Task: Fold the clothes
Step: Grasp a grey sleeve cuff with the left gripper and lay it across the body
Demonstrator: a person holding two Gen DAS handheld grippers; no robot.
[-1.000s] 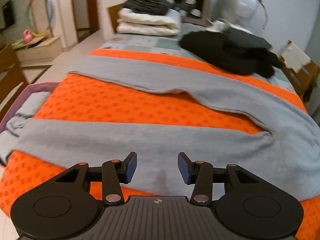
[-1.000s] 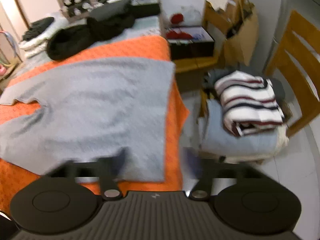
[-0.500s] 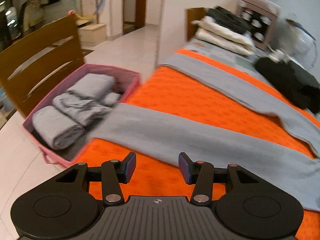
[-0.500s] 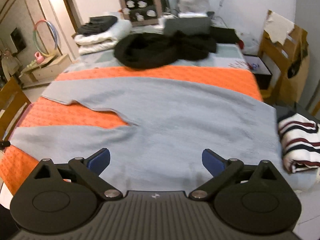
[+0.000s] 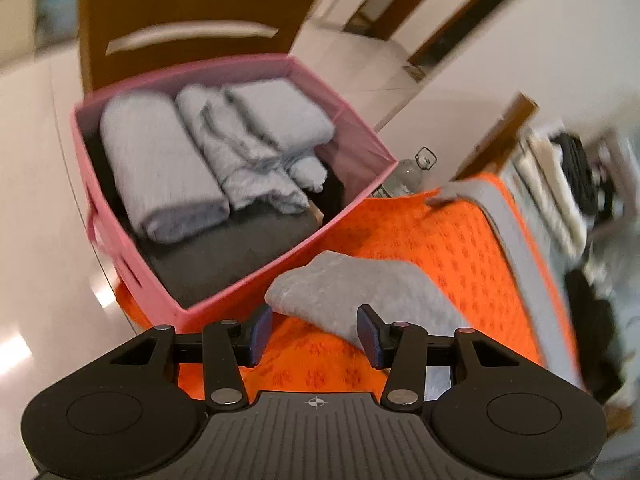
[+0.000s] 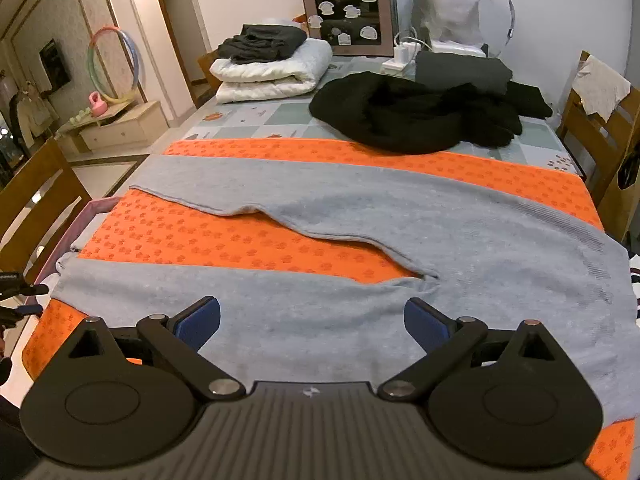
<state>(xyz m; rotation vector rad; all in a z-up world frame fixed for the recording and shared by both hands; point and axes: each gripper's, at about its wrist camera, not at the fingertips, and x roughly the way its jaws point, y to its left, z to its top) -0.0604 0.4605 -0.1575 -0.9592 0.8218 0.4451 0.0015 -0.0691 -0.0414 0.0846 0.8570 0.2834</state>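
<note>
Left claw [image 5: 315, 334] newly beside pink bin [image 5: 256, 256]

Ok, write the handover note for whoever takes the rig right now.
Left tool: open, empty, hovering just short of the near leg cuff at the table edge.
Right tool: wide open, empty, above the grey trousers.
Trousers lie flat and spread on the orange mat, legs apart, waist to the right in the right wrist view.
Done: grey items already folded in the pink bin beside the table.
Left: no fold made yet; probably take the cuff and waist and bring one leg over the other.
</note>
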